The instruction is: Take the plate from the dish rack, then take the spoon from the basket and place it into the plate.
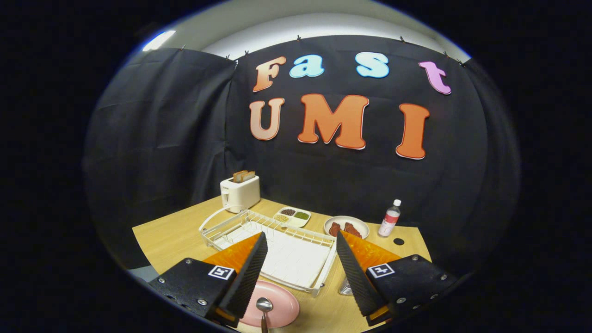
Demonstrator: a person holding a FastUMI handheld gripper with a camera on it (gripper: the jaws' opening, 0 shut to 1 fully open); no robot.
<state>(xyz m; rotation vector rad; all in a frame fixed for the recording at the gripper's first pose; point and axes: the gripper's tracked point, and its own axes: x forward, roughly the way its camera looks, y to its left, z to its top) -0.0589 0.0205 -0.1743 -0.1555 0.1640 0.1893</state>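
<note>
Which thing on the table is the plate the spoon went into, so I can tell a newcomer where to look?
Start at the white wire dish rack in the middle of the wooden table. Just on the near side of it, between the open gripper fingers, lies the pink plate with the metal spoon resting on it. The other plate, beyond the rack by the bottle, is white and holds brown food.

A round pink plate (pixel 277 309) lies flat on the wooden counter (pixel 175 238), just in front of the near edge of a white wire dish rack (pixel 273 243). A silver spoon (pixel 264 307) rests in the plate, bowl facing up near the plate's middle, its handle running back toward the camera. The rack sits flat, its white tray bare. A metal wire basket (pixel 346 287) stands on the counter beside the rack's near corner, mostly hidden.
</note>
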